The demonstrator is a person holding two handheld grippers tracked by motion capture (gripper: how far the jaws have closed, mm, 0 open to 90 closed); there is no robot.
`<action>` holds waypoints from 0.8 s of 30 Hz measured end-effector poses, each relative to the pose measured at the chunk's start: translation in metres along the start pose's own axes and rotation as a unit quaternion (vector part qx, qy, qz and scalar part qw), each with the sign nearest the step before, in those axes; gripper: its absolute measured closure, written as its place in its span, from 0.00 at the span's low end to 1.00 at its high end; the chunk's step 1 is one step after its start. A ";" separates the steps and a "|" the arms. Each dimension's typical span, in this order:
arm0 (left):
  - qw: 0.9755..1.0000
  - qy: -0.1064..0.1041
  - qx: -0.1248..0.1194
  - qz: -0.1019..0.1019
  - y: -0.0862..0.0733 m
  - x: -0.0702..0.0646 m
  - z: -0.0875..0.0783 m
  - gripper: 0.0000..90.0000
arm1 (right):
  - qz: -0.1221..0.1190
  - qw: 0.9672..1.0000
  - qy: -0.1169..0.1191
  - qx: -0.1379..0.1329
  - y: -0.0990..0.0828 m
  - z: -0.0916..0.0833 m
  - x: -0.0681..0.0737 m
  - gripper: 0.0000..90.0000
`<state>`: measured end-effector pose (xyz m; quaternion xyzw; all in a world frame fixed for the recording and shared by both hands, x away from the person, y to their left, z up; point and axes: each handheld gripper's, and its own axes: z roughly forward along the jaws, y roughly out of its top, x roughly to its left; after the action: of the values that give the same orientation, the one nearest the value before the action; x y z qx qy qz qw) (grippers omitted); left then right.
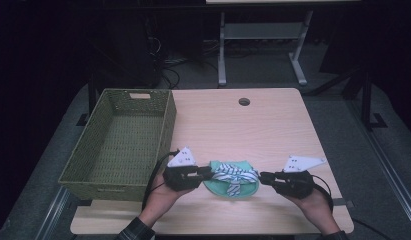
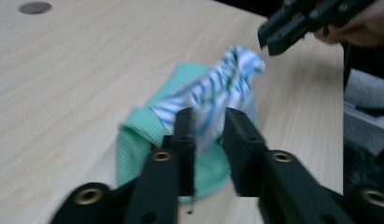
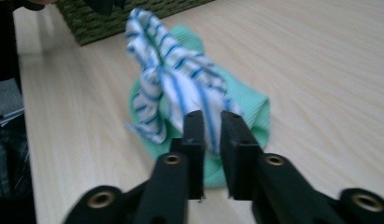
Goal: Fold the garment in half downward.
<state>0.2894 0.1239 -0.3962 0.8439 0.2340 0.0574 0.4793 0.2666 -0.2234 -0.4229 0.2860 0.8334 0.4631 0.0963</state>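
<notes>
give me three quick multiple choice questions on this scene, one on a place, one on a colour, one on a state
1. Where is the woven basket?
A. at the table's left edge
B. at the table's right edge
C. on the floor

2. What colour is the cloth under the striped cloth?
A. red
B. green
C. black

3. What is in the basket?
A. folded cloths
B. tools
C. nothing visible

Answers:
1 A, the high view shows it left of the left claw.
2 B, the green cloth lies beneath the stripes.
3 C, its woven floor shows bare.
</notes>
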 end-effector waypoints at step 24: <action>0.997 -0.013 0.078 -0.013 -0.006 0.000 0.044 0.99 | 0.010 0.999 0.030 0.041 0.004 0.037 -0.002 0.99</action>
<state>0.3017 0.0924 -0.4242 0.8762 0.2424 0.0214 0.4159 0.2860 -0.1965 -0.4398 0.2842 0.8511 0.4381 0.0542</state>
